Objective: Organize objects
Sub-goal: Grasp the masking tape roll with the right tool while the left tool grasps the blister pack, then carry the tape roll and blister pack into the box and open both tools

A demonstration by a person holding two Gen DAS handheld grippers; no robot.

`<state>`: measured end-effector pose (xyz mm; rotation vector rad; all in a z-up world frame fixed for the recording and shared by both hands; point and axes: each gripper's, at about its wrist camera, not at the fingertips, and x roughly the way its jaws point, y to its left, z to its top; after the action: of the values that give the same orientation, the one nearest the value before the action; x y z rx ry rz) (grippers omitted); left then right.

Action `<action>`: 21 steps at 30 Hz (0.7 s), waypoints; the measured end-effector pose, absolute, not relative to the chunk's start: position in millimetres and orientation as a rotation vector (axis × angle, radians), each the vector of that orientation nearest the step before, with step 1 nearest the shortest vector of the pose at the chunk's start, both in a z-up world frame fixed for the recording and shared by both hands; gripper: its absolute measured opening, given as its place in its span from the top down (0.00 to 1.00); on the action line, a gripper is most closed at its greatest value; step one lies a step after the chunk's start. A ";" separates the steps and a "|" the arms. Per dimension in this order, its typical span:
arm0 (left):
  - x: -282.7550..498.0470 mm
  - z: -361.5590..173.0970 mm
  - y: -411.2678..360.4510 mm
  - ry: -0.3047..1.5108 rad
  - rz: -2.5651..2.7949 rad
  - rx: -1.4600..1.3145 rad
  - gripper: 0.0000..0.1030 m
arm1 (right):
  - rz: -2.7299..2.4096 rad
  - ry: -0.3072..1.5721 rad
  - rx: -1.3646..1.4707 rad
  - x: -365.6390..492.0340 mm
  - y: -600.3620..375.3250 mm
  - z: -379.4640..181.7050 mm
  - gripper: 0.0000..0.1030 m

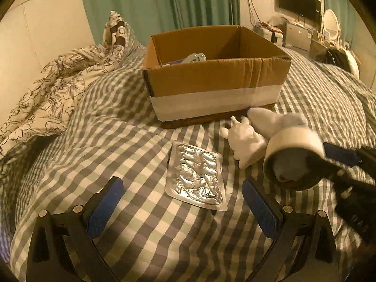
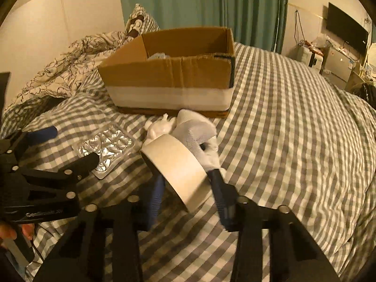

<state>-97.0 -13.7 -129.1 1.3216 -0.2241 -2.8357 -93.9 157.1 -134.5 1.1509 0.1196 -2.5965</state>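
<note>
Your right gripper [image 2: 185, 185] clamps tape [image 2: 176, 174]; left gripper [image 1: 183, 202] spread, foil [image 1: 195, 178] between fingers. Step: carry. Next: lift tape forward over box [image 2: 169, 75] rim.

Bed [image 1: 117, 127] covered by grey-and-white checked sheet. Cardboard box [image 1: 211, 80] sits on it, open-topped, white band round lower wall. Just before box: white figurine [image 1: 246, 141] and white sock [image 1: 272, 119], touching each other. Silver foil blister pack [image 1: 195, 176] flat on sheet, nearer camera. Floral duvet [image 1: 54, 89] bunched at left, beside box.
</note>
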 end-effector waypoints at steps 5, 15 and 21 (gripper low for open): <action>-109.0 -144.2 1.9 -0.345 -2.766 1.398 0.00 | -2.671 0.059 1.094 -87.4 181.3 -114.0 0.74; -145.0 -174.7 15.0 -0.360 -2.759 1.492 0.08 | -2.789 -0.067 1.042 -78.0 232.1 -91.2 0.86; -133.6 -175.9 16.4 -0.334 -2.819 1.533 0.32 | -2.811 -0.079 1.009 -66.8 242.1 -78.9 0.87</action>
<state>-133.6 16.4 -175.9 1.5332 -0.3336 -2.8192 -66.8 242.1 -78.9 1.0087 -0.0786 -2.8108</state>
